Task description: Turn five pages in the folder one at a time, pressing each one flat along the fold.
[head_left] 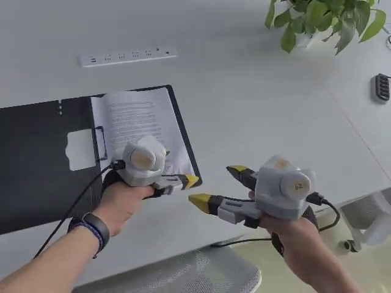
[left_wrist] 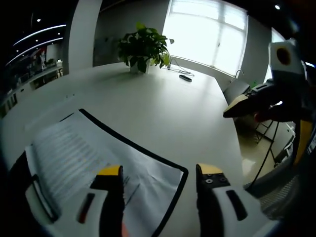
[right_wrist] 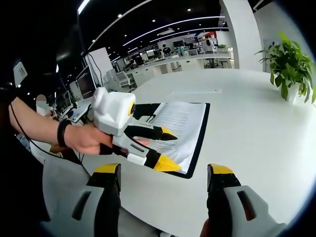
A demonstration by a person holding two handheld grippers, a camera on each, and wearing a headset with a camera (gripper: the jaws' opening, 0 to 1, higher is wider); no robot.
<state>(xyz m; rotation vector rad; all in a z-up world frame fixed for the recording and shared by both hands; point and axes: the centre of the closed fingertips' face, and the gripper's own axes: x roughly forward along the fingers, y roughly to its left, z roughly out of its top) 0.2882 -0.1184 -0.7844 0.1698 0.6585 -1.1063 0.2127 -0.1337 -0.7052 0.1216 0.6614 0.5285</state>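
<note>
In the head view the folder lies open on the table at 9 o'clock, and I have the left gripper over its near right corner and the right gripper at 5 o'clock, jaws wide and empty. In the left gripper view the jaws stand wide over the printed page, holding nothing. In the right gripper view the folder is near 12 o'clock.
</note>
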